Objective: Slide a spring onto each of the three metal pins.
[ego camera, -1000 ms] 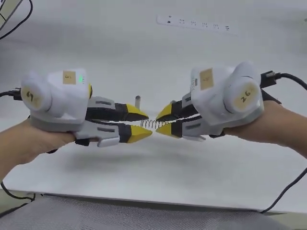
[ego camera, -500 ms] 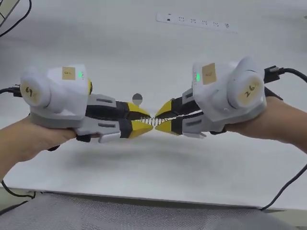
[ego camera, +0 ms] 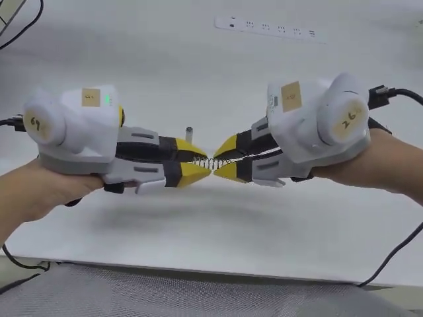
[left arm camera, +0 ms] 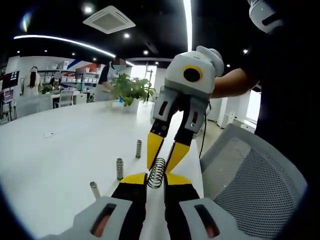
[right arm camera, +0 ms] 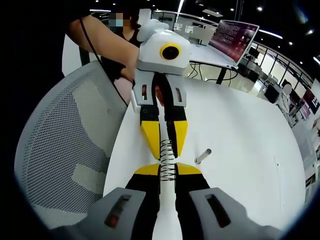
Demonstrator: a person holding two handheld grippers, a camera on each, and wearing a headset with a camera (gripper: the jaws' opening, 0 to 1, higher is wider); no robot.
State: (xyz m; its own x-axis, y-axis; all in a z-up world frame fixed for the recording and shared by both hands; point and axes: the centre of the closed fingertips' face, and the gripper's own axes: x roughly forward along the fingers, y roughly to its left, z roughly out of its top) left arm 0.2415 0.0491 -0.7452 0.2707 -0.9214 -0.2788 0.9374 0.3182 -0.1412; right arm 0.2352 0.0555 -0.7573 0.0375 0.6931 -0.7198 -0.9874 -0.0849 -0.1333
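Observation:
A small steel spring (ego camera: pixel 210 162) hangs in the air between the two grippers, held at both ends. My left gripper (ego camera: pixel 203 165) is shut on its left end and my right gripper (ego camera: pixel 219 163) on its right end, yellow tips almost touching. The left gripper view has the spring (left arm camera: pixel 156 171) between my own left gripper (left arm camera: pixel 156 180) and the facing right gripper (left arm camera: pixel 164 156). On the white table behind stand two pins wearing springs (left arm camera: pixel 138 148) (left arm camera: pixel 119 168) and one bare pin (left arm camera: pixel 94 190) (ego camera: pixel 189 132) (right arm camera: pixel 202 156).
A white power strip (ego camera: pixel 271 31) lies at the table's far side. A grey mesh chair (right arm camera: pixel 65 150) sits by the near table edge. Cables (ego camera: pixel 396 257) trail from both grippers. People and a plant (left arm camera: pixel 131 89) are far off.
The two grippers have closed in on each other and risen slightly. The stretch of spring showing between their tips is shorter.

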